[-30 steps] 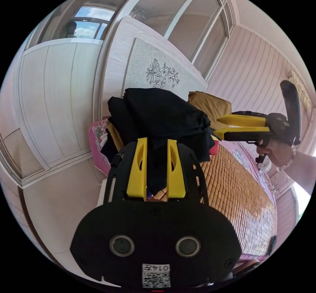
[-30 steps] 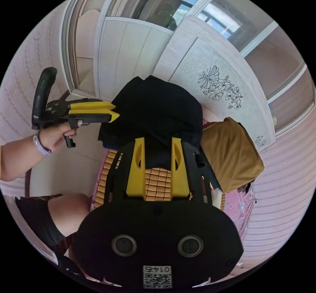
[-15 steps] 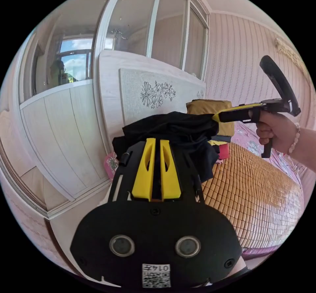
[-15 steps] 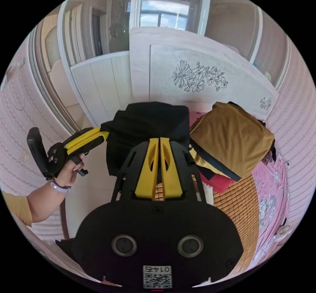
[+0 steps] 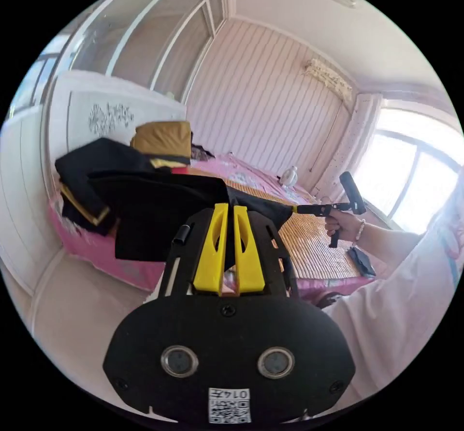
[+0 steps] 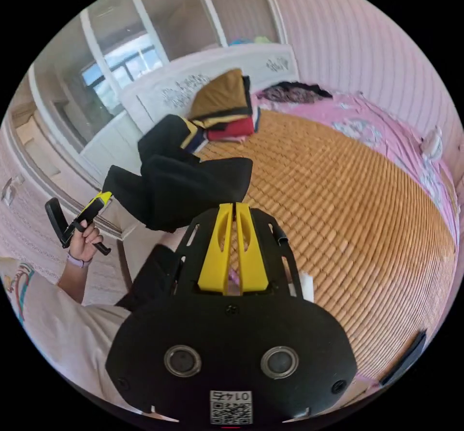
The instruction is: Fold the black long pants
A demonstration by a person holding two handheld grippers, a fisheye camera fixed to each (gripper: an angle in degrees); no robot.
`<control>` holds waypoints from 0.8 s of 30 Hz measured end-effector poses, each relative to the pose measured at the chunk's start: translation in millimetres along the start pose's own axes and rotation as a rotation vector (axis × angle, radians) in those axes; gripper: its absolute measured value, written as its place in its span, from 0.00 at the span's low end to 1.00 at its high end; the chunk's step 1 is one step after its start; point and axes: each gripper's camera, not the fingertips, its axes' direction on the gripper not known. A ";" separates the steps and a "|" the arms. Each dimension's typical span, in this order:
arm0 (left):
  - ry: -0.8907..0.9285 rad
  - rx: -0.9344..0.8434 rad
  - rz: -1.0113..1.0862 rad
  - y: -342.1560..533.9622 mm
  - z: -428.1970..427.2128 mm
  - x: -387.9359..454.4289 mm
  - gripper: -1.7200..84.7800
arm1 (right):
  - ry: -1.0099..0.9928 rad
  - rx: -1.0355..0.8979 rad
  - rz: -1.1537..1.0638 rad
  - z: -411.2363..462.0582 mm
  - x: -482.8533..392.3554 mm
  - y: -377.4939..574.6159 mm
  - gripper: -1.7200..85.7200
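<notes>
In the left gripper view, a pile of folded clothes (image 5: pixel 96 184) sat at nine o'clock against the headboard (image 5: pixel 96 111), with a mustard garment (image 5: pixel 162 138) on top of it. The black long pants (image 5: pixel 159 208) hung toward ten o'clock of centre, stretched in the air above the bed's edge. The left gripper (image 5: pixel 227 213) was at centre, its yellow jaws drawn close together with black cloth pinched between them. At three o'clock the right gripper (image 5: pixel 302 208) held the far end of the cloth; its jaws looked narrow and nipped onto the fabric.

In the right gripper view, the left gripper (image 6: pixel 94 206) appeared at nine o'clock in a hand (image 6: pixel 84 245), clamped at one corner of the pants (image 6: pixel 188 189), which sagged between the two tools. The right gripper (image 6: pixel 235 213) sat at centre, jaws nearly touching on the cloth. The woven bamboo mat (image 6: pixel 338 199) spread from centre to four o'clock.

By my judgement the folding had barely begun: the pants were lifted and spread between the grippers, not yet laid flat on the mat, and every fold seemed left to make.
</notes>
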 end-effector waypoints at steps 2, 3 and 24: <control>0.030 -0.088 -0.079 26.2 22.3 6.9 0.01 | -0.016 -0.056 0.075 8.2 25.2 39.4 0.03; 0.045 -0.122 -0.079 35.8 29.9 15.2 0.01 | -0.050 -0.044 0.086 6.8 31.7 56.1 0.04; 0.119 -0.544 0.229 56.1 132.4 116.2 0.03 | -0.219 -0.443 -0.391 141.2 -65.2 -0.4 0.16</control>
